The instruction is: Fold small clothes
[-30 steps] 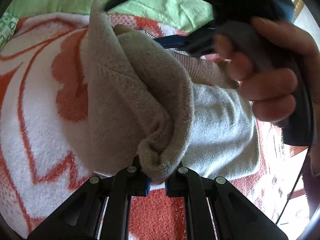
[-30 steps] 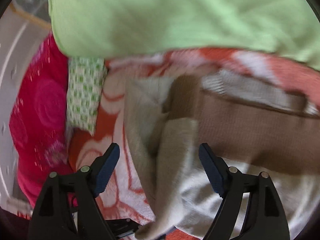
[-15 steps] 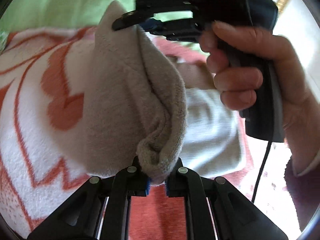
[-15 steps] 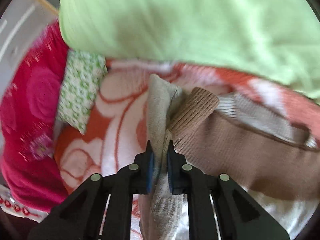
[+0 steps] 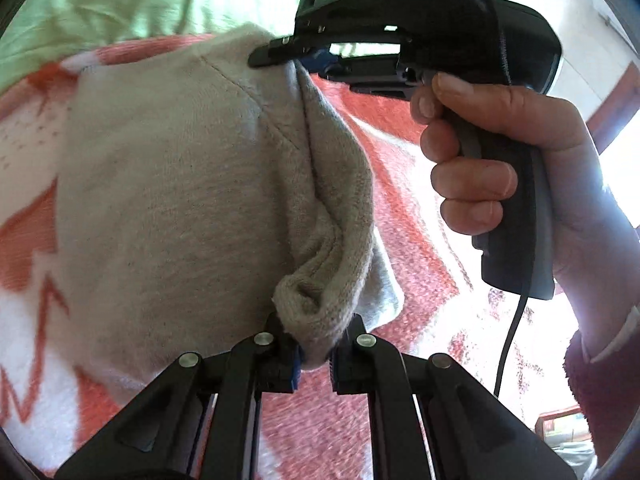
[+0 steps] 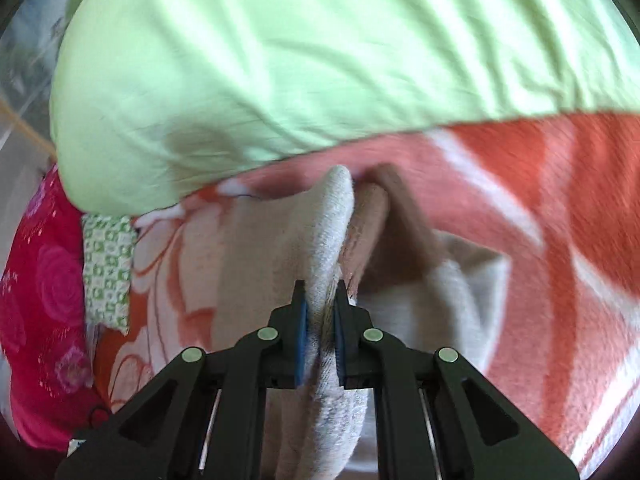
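A small beige knit garment [image 5: 172, 200] hangs lifted above an orange-and-white patterned blanket [image 5: 404, 216]. My left gripper [image 5: 314, 354] is shut on a bunched edge of it at the bottom of the left wrist view. My right gripper [image 6: 320, 320] is shut on another edge of the same garment [image 6: 332, 232]; it also shows in the left wrist view [image 5: 304, 56], held by a hand at the garment's far top. A brown ribbed part [image 6: 404, 220] of the garment hangs beside the beige fold.
A light green pillow [image 6: 300, 52] lies along the far side of the blanket [image 6: 560, 200]. A green-and-white patterned cloth [image 6: 108, 272] and a pink floral cloth [image 6: 40, 300] lie at the left. The hand [image 5: 500, 168] and a cable [image 5: 508, 348] are at the right.
My right gripper closed on the garment's far edge. Both grippers then lifted the garment off the blanket, so it now hangs between them. The left gripper kept its grip.
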A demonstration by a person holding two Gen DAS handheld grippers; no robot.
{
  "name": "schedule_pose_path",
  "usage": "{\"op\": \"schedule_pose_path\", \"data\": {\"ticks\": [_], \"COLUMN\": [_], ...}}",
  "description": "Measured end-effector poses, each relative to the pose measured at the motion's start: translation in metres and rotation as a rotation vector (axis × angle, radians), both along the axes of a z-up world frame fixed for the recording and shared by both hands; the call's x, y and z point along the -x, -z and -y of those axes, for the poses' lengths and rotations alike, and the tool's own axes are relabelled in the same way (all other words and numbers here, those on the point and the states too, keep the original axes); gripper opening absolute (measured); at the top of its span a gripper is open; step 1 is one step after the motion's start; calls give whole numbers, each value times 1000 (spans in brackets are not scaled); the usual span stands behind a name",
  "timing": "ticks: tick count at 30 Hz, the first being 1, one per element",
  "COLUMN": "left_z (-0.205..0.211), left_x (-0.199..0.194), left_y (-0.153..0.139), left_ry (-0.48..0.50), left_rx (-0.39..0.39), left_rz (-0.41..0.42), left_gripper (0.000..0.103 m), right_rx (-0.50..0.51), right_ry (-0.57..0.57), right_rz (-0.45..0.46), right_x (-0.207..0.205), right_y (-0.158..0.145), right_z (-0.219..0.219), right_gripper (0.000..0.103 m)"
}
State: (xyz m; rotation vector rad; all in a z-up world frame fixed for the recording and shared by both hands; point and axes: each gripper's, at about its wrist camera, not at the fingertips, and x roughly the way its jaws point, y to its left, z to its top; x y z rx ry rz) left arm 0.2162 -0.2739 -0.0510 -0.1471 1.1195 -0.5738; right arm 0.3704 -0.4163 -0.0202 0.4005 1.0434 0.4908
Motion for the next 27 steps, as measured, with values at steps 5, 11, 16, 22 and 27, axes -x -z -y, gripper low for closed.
{"op": "schedule_pose_path", "data": {"ticks": [5,11,16,22,27], "left_z": [16,34,14,-32,-90], "left_x": [-13,-18,-11,4,-17], "left_y": [22,29,19,6,16], "left_ry": [43,96,114,72,-99], "left_rx": [-21,-46,7,-6,-31], "left_rz": [-28,-38,-82,-69,-108], "left_gripper": [9,17,45,49,55], "right_rx": [42,45,108,84,95], "right_ry": [14,87,124,120,92], "right_rz": [27,-43,4,75,27], "right_x": [-2,-3,25,72,94], "right_y": [6,43,20,-6,13], "right_z": [12,23,29,27,10], "right_gripper": [12,25,38,38,38]}}
